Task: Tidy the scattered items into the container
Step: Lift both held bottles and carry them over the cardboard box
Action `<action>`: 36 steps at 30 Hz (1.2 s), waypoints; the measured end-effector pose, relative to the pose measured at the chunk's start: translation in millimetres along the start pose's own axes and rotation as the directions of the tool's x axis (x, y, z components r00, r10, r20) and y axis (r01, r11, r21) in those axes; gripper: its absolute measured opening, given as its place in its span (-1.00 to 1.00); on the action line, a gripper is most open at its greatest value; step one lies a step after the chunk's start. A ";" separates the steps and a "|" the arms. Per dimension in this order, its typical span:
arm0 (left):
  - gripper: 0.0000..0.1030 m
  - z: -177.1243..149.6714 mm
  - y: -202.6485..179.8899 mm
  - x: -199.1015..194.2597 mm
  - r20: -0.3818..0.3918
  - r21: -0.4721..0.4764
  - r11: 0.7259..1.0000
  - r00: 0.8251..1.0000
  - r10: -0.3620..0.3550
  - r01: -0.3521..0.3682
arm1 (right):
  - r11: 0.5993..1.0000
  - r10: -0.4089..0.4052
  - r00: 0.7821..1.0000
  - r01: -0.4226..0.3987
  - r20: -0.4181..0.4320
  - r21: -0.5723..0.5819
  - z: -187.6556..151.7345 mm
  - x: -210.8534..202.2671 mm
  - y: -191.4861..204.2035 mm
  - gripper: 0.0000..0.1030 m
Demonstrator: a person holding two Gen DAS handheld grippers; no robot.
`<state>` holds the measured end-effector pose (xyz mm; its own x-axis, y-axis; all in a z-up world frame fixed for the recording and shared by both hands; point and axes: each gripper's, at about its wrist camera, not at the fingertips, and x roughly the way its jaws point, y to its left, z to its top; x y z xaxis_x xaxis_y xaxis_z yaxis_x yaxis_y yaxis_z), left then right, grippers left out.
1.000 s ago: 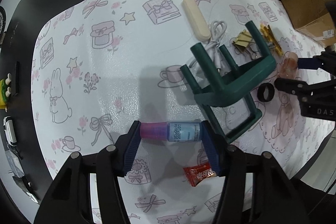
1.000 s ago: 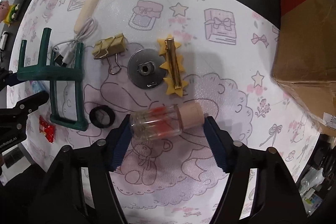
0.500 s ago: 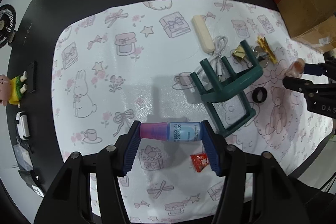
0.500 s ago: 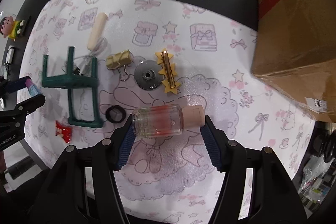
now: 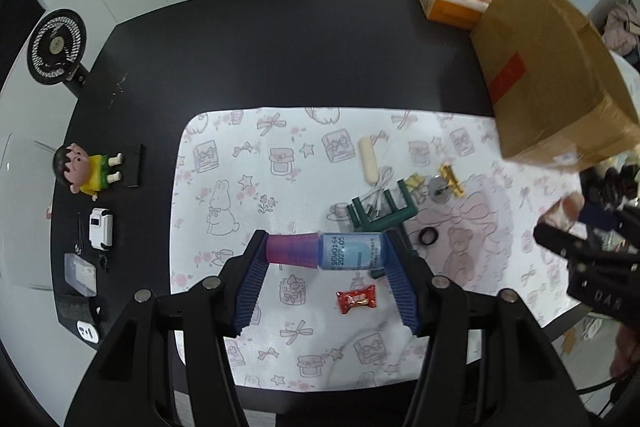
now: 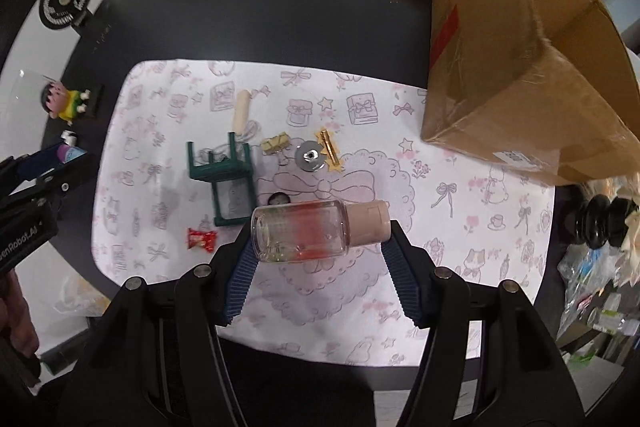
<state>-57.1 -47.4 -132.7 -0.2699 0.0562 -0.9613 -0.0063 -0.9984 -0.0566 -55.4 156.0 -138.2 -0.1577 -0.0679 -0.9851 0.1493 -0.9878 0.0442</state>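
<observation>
Left wrist view: a small blue bottle [image 5: 326, 255] with a purple cap is clamped crosswise between the jaws of the left gripper [image 5: 326, 259], its long axis lying left to right with the cap toward the left, held above the patterned mat [image 5: 248, 187] on the black tabletop [image 5: 280, 47]. Beyond the bottle a toppled green stool [image 5: 380, 215] is seen on the mat, with a white cable [image 5: 378, 183] and a cream bar [image 5: 368, 165] behind it, a black ring [image 5: 429, 237] just to its right, and a red candy wrapper [image 5: 357, 299] on the near side. A cardboard box [image 5: 552, 83] is tilted at the far right of the stool, well apart from it.

In the right wrist view a clear bottle [image 6: 304, 231] with a beige cap is gripped by the jaws of the right gripper [image 6: 320, 239], held sideways with the cap pointing right, above the mat. Past the stool [image 6: 224, 175], to its right, a gold binder clip [image 6: 276, 143], a metal disc [image 6: 310, 156] and a star hair clip [image 6: 330, 151] are lined up, between the stool and the box [image 6: 520, 59].
</observation>
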 end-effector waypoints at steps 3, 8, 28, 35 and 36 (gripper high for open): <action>0.09 0.2 -4.0 -17.4 0.003 -0.036 0.999 1.000 -0.015 0.015 | 1.000 0.014 1.000 -0.014 0.009 0.028 -7.5 -19.6 -0.7 0.22; 0.09 -2.2 -9.2 -44.9 0.007 -0.042 0.999 1.000 0.006 -0.006 | 0.997 0.038 0.999 -0.040 0.036 0.059 -18.3 -47.5 -2.3 0.23; 0.09 -8.7 -29.1 -88.9 0.042 -0.028 1.000 0.999 0.000 0.001 | 0.995 0.028 0.997 -0.034 0.070 0.092 -30.0 -91.2 -9.7 0.23; 0.09 4.7 -38.5 -101.2 0.068 -0.014 1.000 0.998 -0.006 0.007 | 0.994 0.020 0.997 -0.028 0.079 0.103 -25.1 -102.1 -19.5 0.23; 0.09 7.4 -40.1 -102.3 0.070 -0.014 1.000 0.998 -0.009 0.010 | 0.994 0.019 0.997 -0.028 0.081 0.104 -23.8 -103.9 -21.0 0.23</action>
<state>-36.4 -13.1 -30.0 -0.3363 0.0648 -0.9395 0.0044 -0.9975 -0.0704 -18.9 187.2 -40.7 -0.2335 -0.0981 -0.9674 0.0510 -0.9948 0.0886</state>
